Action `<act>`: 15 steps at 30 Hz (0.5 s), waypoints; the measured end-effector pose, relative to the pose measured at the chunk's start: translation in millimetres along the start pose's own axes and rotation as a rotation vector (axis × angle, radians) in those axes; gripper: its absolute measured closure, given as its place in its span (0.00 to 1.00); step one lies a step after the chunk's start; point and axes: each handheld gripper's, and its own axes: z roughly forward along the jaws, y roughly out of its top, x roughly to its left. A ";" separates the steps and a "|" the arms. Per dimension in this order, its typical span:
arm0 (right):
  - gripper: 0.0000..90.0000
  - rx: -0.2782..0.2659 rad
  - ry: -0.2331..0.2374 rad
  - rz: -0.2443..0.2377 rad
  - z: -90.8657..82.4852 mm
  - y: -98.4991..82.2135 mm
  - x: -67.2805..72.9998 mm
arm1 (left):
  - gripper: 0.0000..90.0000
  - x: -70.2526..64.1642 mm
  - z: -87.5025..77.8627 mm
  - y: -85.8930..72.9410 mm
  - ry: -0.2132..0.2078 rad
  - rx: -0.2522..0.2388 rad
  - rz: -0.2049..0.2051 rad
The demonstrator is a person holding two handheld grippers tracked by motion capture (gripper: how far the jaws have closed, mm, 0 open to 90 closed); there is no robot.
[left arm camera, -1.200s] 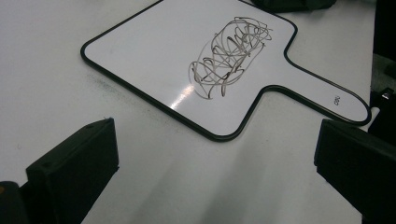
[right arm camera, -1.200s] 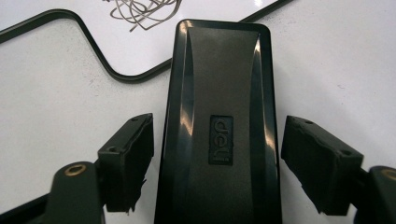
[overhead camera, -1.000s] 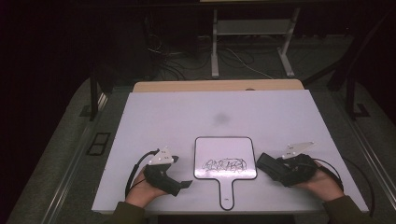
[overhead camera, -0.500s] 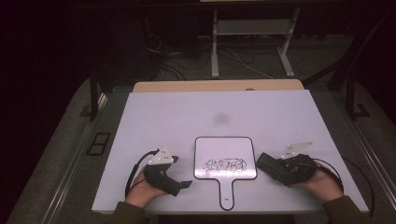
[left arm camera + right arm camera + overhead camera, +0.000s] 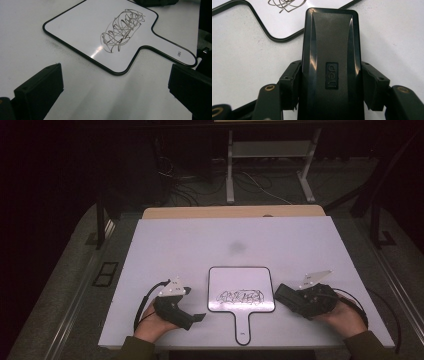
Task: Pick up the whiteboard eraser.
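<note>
One black eraser (image 5: 329, 65), clamped between the right tongs (image 5: 292, 296), sits on the counter (image 5: 200, 245) just right of the one scribbled whiteboard paddle (image 5: 241, 295). Left tongs (image 5: 192, 319) gape wide, holding nothing, just left of the paddle.

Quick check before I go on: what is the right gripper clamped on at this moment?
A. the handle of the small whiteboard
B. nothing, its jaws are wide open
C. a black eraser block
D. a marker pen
C: in the right gripper view both jaws of the right gripper press the sides of the black eraser, beside the scribbled whiteboard.
</note>
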 end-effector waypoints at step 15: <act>0.43 0.005 0.005 0.011 -4.9 2.7 -2.0 | 0.00 0.6 -0.4 0.0 -0.004 -0.001 0.002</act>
